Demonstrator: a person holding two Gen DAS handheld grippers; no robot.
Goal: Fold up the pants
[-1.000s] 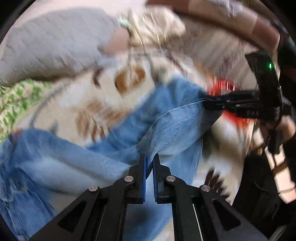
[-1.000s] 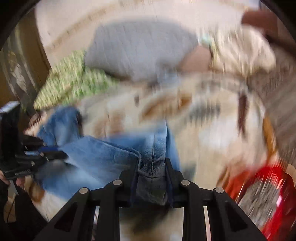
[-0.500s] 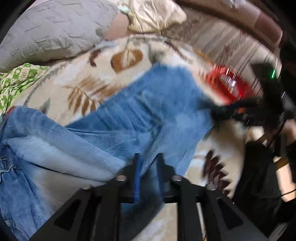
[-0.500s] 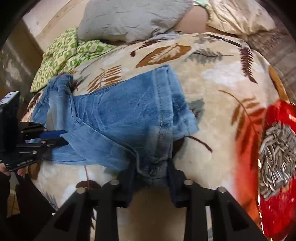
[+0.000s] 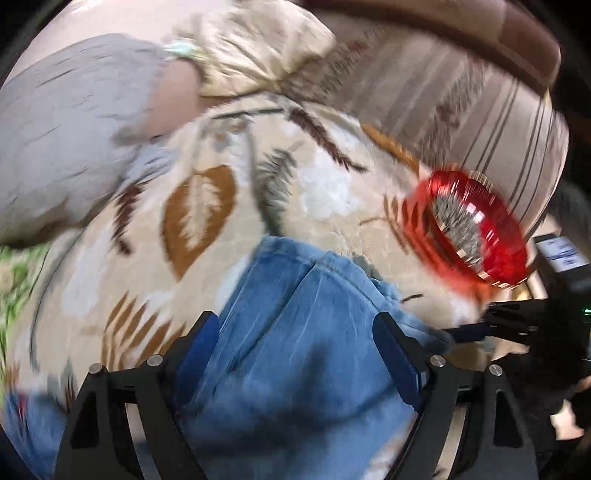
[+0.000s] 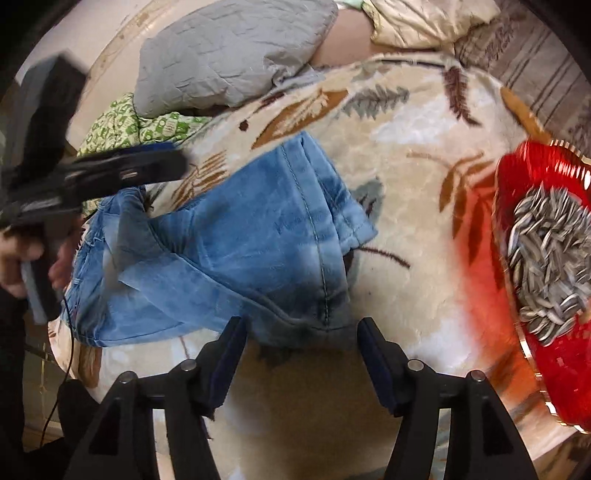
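Observation:
Blue denim pants (image 6: 236,254) lie folded over on the leaf-patterned blanket (image 6: 406,206). In the right wrist view my right gripper (image 6: 299,330) is open, its jaws apart just in front of the near hem, holding nothing. My left gripper (image 5: 297,328) is open with its jaws spread wide over the denim (image 5: 295,350); the left wrist view is blurred. The left gripper also shows in the right wrist view (image 6: 122,170), raised above the pants' left end. The right gripper shows at the right edge of the left wrist view (image 5: 476,328).
A red glass dish (image 6: 535,280) of sunflower seeds sits on the blanket at the right, close to the pants. A grey pillow (image 6: 229,55), a cream pillow (image 6: 424,18) and a green patterned cloth (image 6: 122,125) lie at the back. A striped sofa back (image 5: 461,103) rises behind.
Both grippers have opened and let go of the denim. The pants now lie folded on the blanket. The left gripper has lifted and swung; the right has drawn back a little.

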